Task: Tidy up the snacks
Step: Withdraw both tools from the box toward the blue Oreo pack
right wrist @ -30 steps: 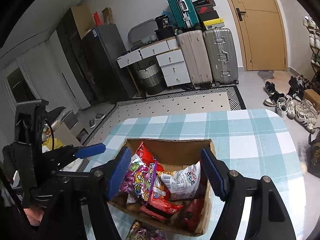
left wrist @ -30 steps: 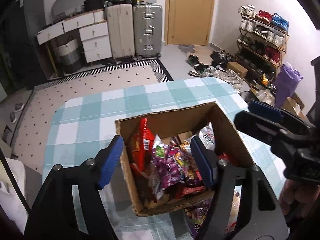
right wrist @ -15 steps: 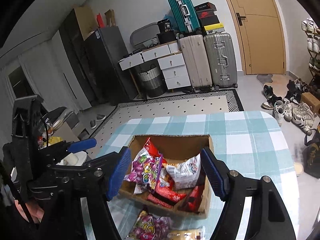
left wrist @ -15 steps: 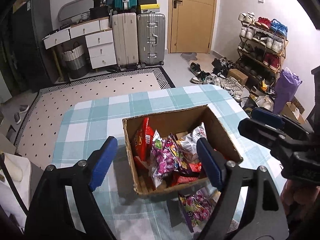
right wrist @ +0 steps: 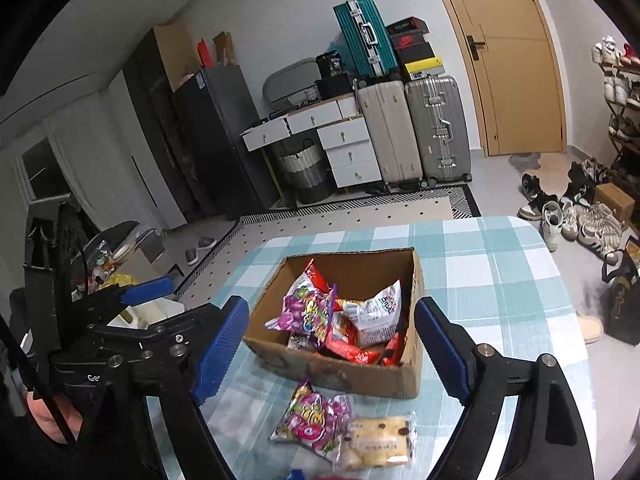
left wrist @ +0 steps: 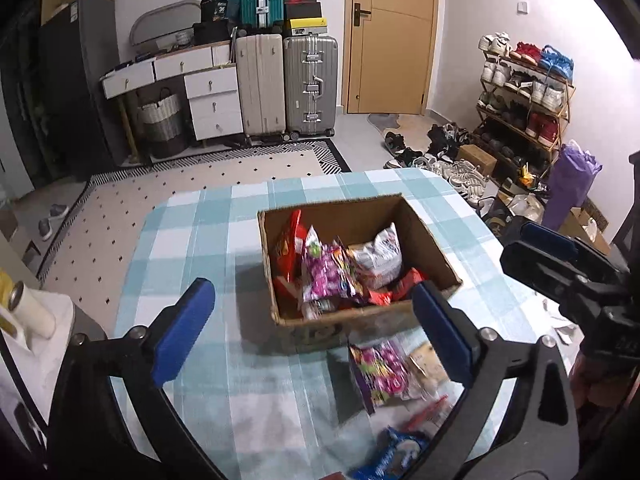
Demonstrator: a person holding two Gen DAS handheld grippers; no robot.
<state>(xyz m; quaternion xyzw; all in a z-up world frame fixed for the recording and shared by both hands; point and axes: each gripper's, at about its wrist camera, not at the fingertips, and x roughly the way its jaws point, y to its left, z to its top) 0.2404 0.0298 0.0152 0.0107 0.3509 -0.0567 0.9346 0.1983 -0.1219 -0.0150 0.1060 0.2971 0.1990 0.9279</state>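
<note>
An open cardboard box [left wrist: 434, 248] [right wrist: 416, 280] stands on the checked tablecloth [left wrist: 200, 240], holding several snack packs: red, purple and white. On the cloth in front of it lie a purple candy bag [left wrist: 380, 372] [right wrist: 314, 420], a pale biscuit pack [right wrist: 378, 442], a blue pack [left wrist: 394, 456] and a red pack [left wrist: 428, 416]. My left gripper [left wrist: 312, 332] is open and empty, above the cloth near the box's front. My right gripper [right wrist: 330, 348] is open and empty, in front of the box above the loose packs.
The table's right edge [right wrist: 560, 280] drops to a floor with shoes [right wrist: 580, 220]. A shoe rack [left wrist: 524, 92], suitcases [left wrist: 308, 84], drawers [left wrist: 208, 96] and a door [left wrist: 392, 36] stand behind. A stool with clutter [right wrist: 120, 248] is at the left.
Both grippers have pulled back and up from the box. The box now looks smaller and farther, and the loose packs in front of it have come into view.
</note>
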